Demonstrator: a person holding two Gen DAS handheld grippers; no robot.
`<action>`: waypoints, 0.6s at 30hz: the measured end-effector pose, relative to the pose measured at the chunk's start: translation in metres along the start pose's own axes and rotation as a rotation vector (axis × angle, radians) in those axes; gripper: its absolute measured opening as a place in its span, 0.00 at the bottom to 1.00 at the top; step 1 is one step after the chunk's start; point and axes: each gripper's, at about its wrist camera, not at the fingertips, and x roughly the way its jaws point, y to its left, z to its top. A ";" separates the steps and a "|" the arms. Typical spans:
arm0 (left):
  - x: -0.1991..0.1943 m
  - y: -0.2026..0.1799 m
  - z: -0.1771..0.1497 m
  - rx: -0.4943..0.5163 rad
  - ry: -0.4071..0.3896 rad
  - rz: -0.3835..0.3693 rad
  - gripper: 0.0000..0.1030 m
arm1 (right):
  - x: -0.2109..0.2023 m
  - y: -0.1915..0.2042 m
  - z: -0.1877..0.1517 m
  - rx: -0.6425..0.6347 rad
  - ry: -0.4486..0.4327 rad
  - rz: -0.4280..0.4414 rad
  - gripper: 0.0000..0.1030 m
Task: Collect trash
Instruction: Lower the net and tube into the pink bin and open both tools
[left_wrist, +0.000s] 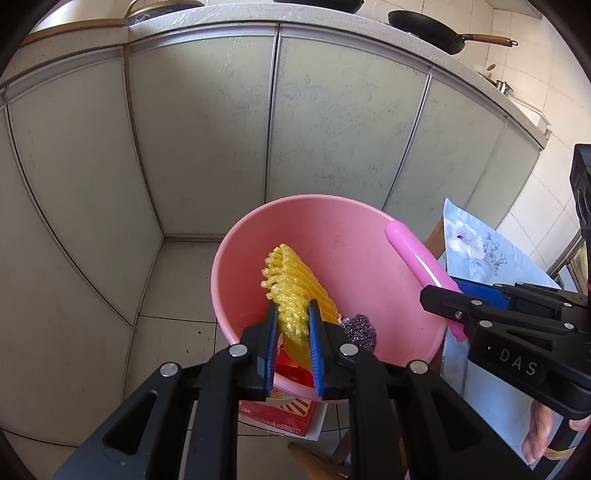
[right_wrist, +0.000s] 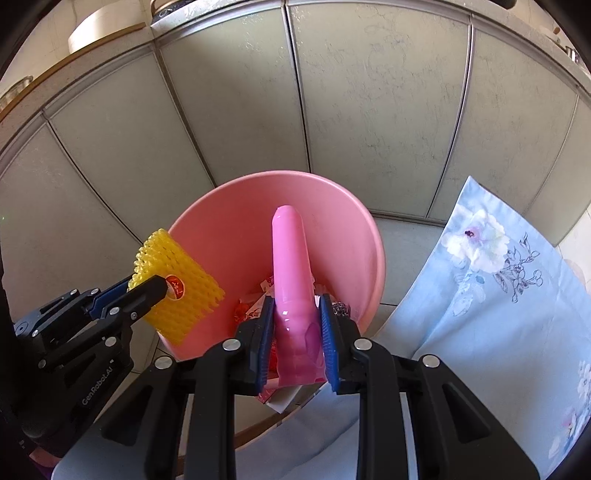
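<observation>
Basin (right_wrist: 229, 221), pink, on floor by grey cabinets; scraps already inside

Left gripper (left_wrist: 292, 325) clamped on yellow foam net (left_wrist: 291, 291), right gripper (right_wrist: 297, 328) clamped on pink tube (right_wrist: 291, 258), both over rim; risk: springy net bouncing out; purple scourer (left_wrist: 358, 326) clear only from left wrist, net's red sticker (right_wrist: 175, 286) only from right.

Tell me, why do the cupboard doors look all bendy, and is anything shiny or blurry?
Left wrist view: the fisheye lens bends the cupboard doors and leaves dark corners; a bright streak glints on the pink tube; the yellow foam net looks sharp. Right wrist view: same bending; the tube shines along its length, sun brightens the flowered cloth, nothing looks smeared.
</observation>
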 end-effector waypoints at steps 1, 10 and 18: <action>0.002 0.000 0.000 0.000 0.003 0.001 0.14 | 0.002 -0.001 0.000 0.005 0.003 0.000 0.24; 0.019 0.000 -0.002 0.000 0.022 0.010 0.14 | 0.018 -0.005 0.002 0.029 0.017 0.017 0.24; 0.030 0.000 -0.004 -0.001 0.037 -0.006 0.14 | 0.028 -0.003 0.006 0.026 0.030 0.005 0.24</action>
